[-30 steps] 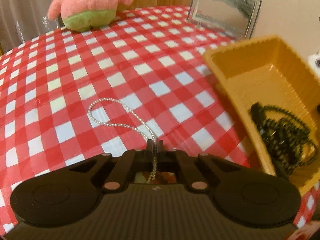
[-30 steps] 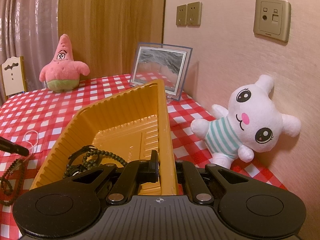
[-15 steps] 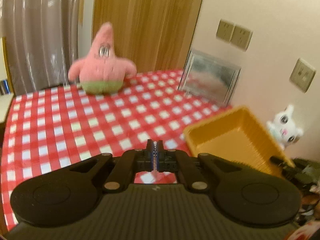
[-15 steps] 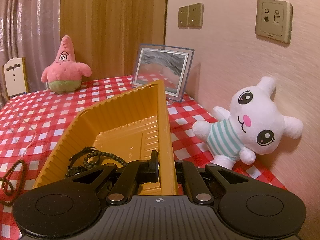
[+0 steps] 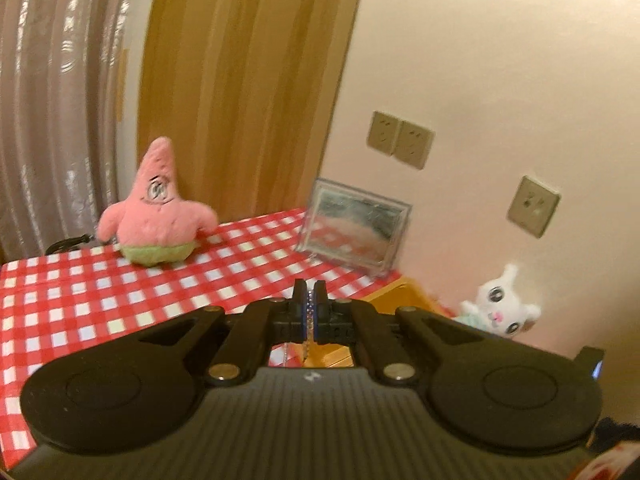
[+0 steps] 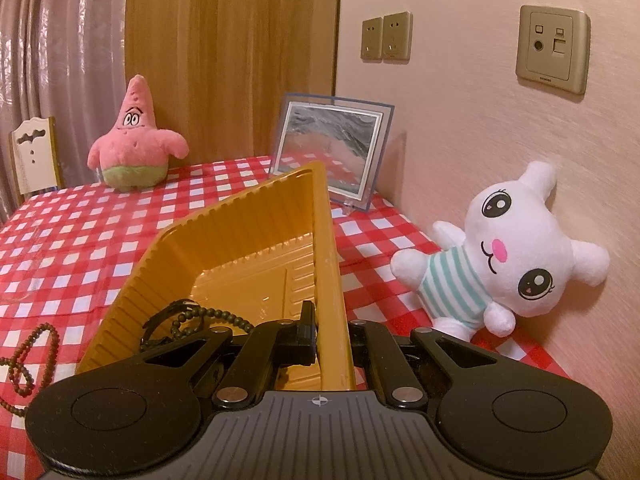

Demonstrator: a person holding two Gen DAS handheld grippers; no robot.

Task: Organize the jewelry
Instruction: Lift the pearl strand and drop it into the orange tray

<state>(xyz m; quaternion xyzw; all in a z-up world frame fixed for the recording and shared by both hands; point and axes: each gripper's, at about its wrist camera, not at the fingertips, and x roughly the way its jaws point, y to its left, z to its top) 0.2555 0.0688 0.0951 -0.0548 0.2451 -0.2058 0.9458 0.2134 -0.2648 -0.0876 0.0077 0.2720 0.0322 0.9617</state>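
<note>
My left gripper is shut on a thin silver bead chain, which hangs below the jaws, lifted well above the table near the yellow tray. My right gripper is shut on the right wall of the yellow ribbed tray. A dark green bead necklace lies in the tray's near end. A brown bead strand lies on the checkered cloth left of the tray.
A pink star plush stands at the table's far edge. A framed picture leans by the wall. A white bunny plush sits right of the tray. A chair back is beyond the far left edge.
My left gripper has risen and tilted up with the silver chain, which has left the cloth. The tray and my right gripper have stayed put.
</note>
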